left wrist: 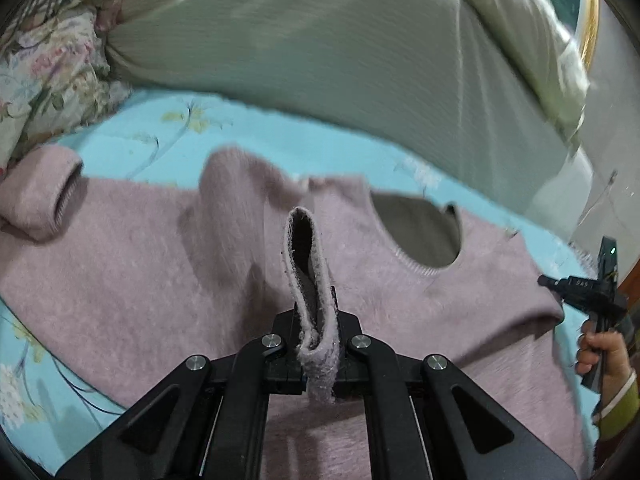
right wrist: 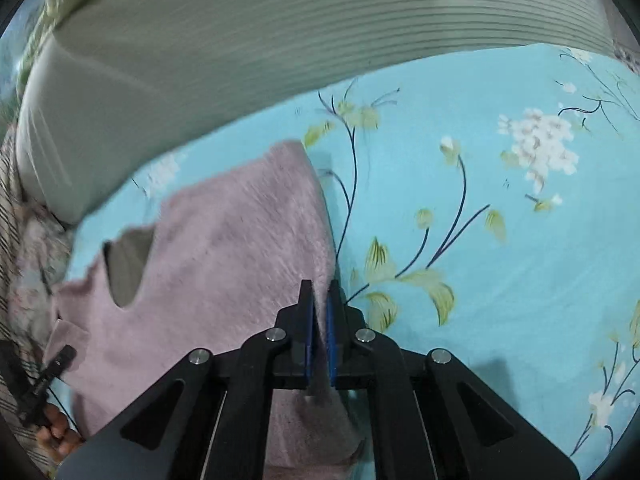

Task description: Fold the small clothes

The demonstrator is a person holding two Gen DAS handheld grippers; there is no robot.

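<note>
Turquoise floral bedsheet (right wrist: 500,240) carries a fuzzy mauve knitted sweater (left wrist: 160,264), spread flat. Left tongs (left wrist: 318,320) pinch its raised cuff (left wrist: 308,264); right tongs (right wrist: 319,312) are clamped on its edge.

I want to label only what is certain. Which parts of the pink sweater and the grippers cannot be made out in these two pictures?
- Pink sweater, lower hem: left wrist view, hidden behind the left gripper and cut off by the bottom edge.
- Sweater's far sleeve: right wrist view, cut off at the left edge and blurred.
- Right gripper: pads pinch the sweater's edge; how many layers, hidden between them.
</note>
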